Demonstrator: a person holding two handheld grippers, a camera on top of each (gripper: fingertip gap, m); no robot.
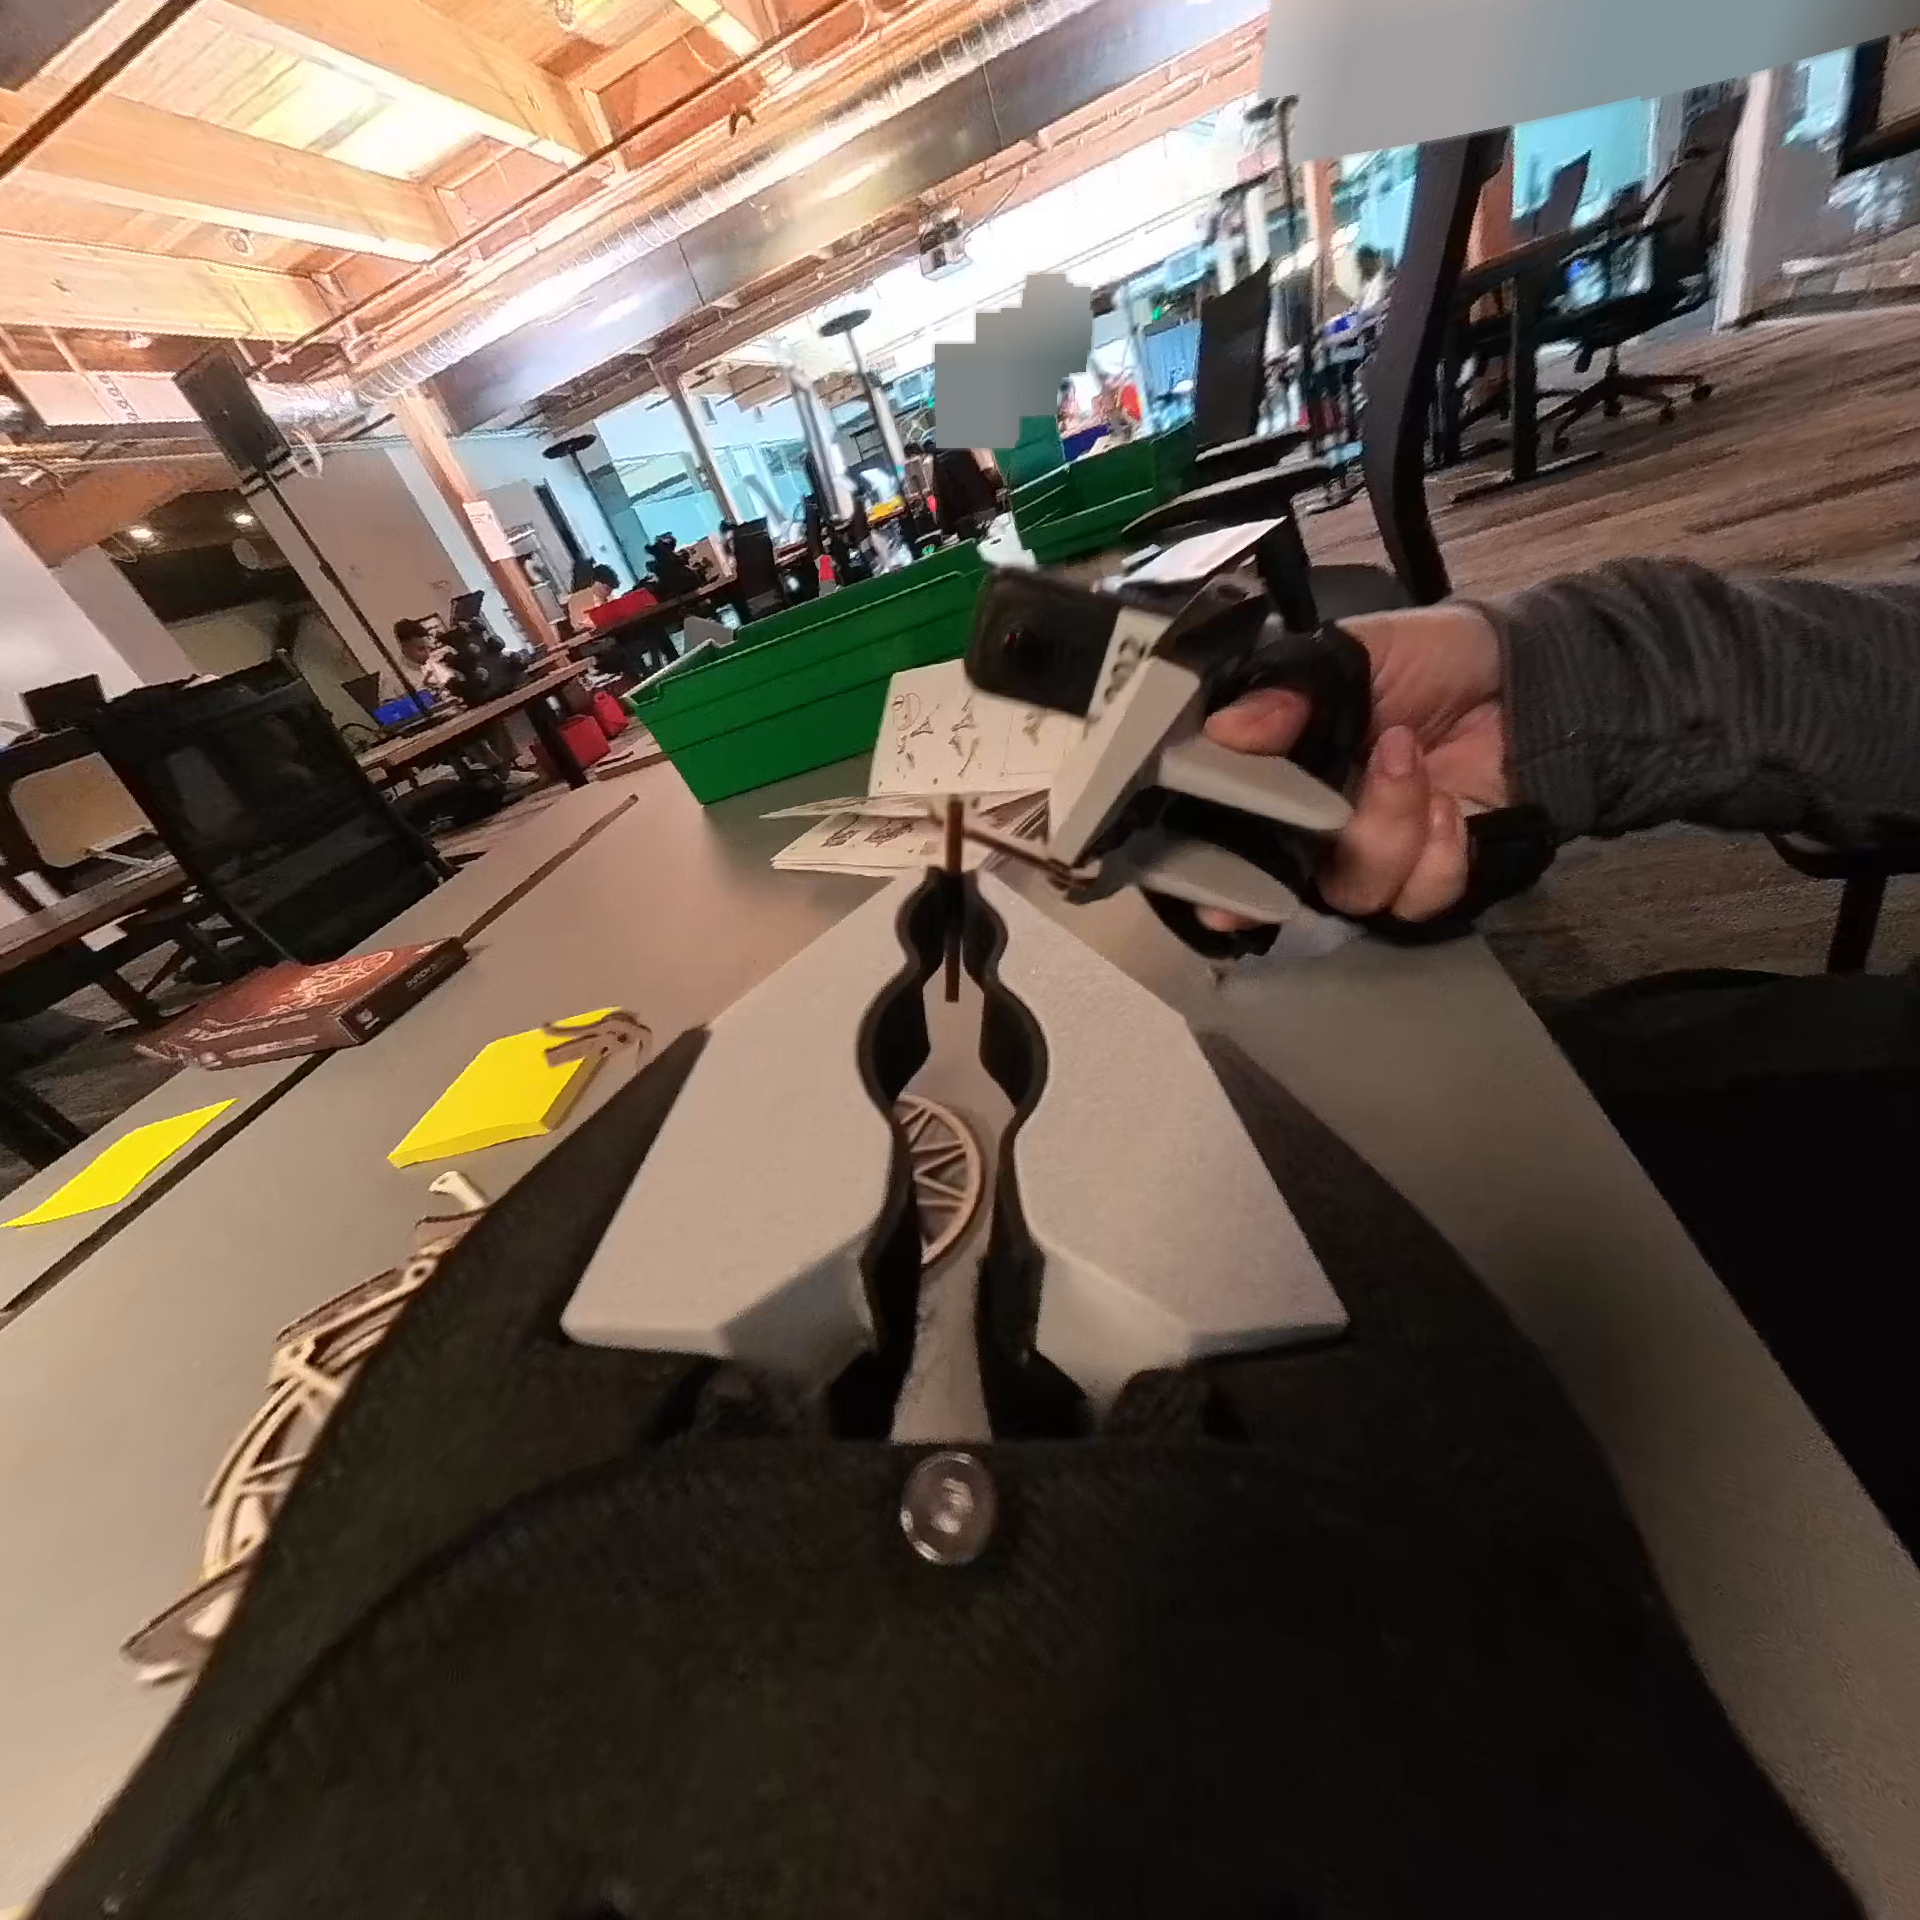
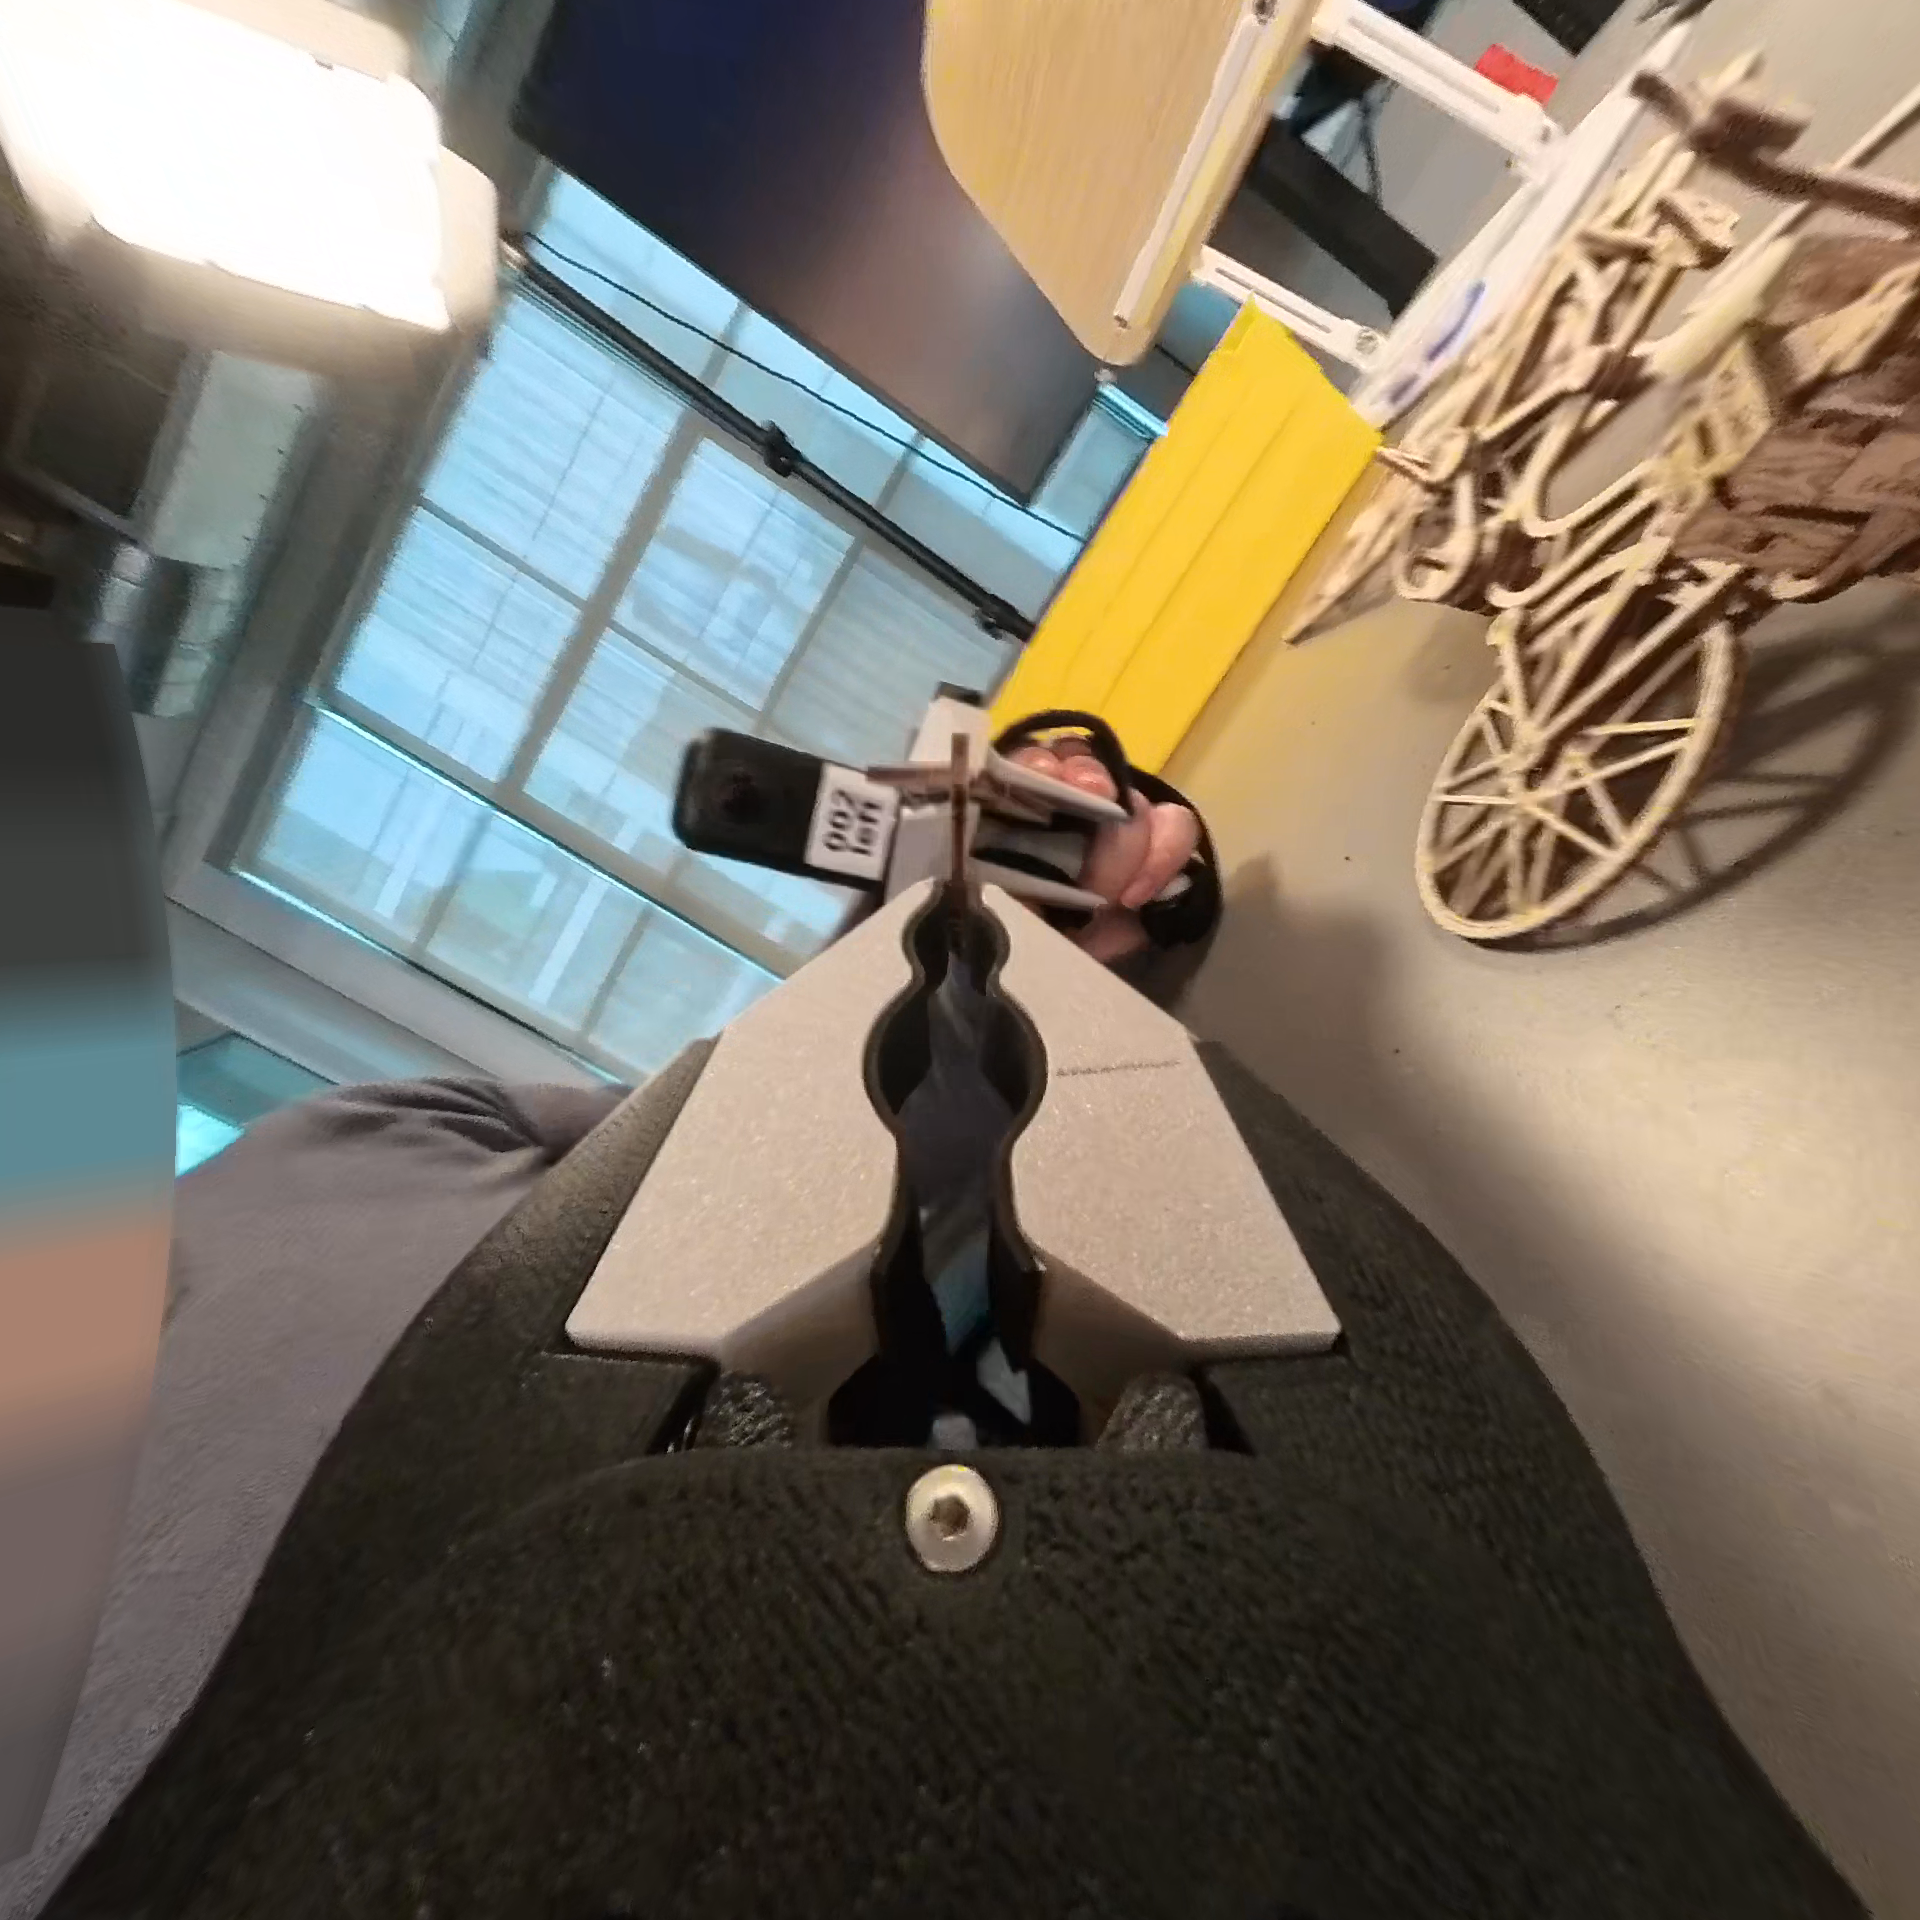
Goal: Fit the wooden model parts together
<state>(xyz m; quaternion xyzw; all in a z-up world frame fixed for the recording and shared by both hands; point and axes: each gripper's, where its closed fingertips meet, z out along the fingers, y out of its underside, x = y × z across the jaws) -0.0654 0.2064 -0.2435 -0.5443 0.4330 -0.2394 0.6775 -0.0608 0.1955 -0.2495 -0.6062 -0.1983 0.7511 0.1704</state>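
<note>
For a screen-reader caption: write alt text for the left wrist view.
The left hand-held gripper pinches a thin dark wooden strip upright above a grey table, meeting a second piece held by the right hand-held gripper. Yellow pads and green trays sit beyond.

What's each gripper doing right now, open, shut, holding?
Left gripper: shut on a thin dark wooden strip.
Right gripper: shut on a second thin wooden piece, crossing the first.

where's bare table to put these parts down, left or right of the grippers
Bare grey table lies right of the left gripper, out to its edge. The strip between the yellow pads and green bins is also free. Left is crowded with wooden wheel parts; papers lie ahead.
</note>
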